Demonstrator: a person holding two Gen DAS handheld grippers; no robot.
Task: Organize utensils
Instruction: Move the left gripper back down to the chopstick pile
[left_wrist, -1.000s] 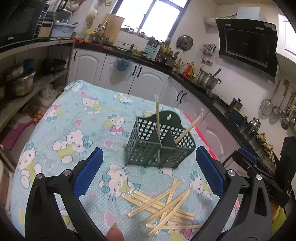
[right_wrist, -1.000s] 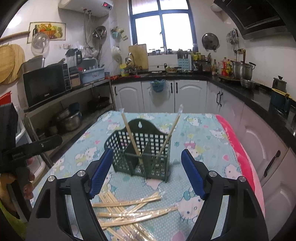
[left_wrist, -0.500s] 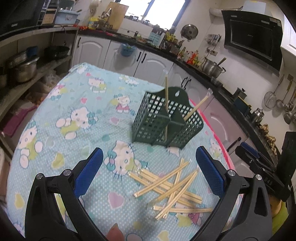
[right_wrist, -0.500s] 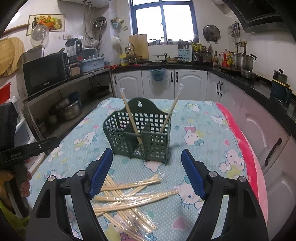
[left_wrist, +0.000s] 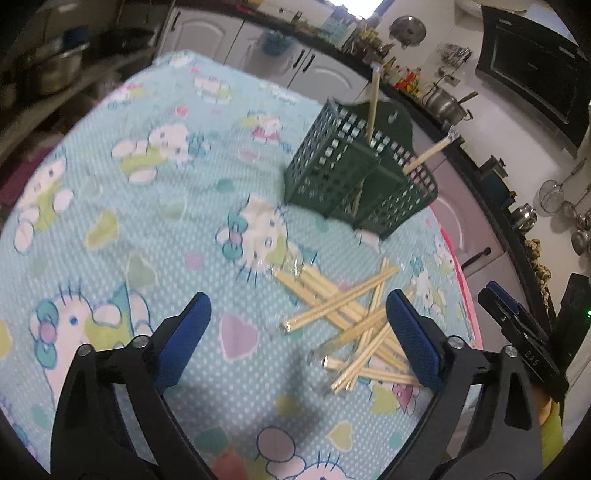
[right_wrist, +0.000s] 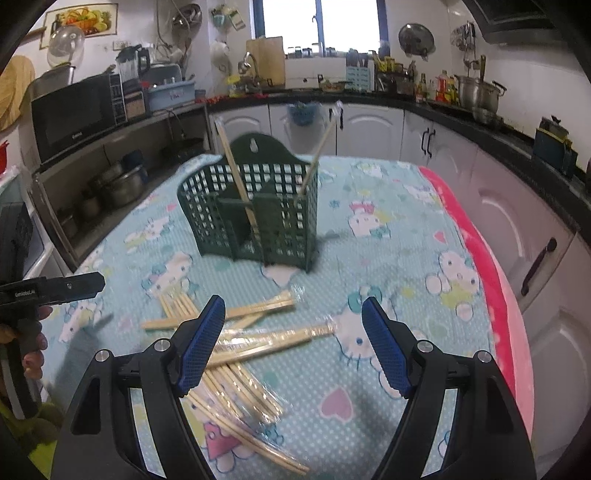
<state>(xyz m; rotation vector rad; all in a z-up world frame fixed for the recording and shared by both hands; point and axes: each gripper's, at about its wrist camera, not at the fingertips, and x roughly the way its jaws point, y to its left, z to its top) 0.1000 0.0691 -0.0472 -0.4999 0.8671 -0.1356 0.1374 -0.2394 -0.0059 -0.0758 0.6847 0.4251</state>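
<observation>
Daylight from the window glares; my left view is motion-blurred and dim, both curve at edges.

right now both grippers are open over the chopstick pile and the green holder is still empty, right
Not quite: the holder is not empty. The right wrist view shows two wrapped chopsticks standing in it. The rest holds: left gripper and right gripper are open over the pile.

Both grippers are sinking toward the pile of wrapped chopsticks on the cloth. The left gripper is tipping downward and its jaws have just been closing slightly, with nothing between them. The right gripper is nearing the sticks.
</observation>
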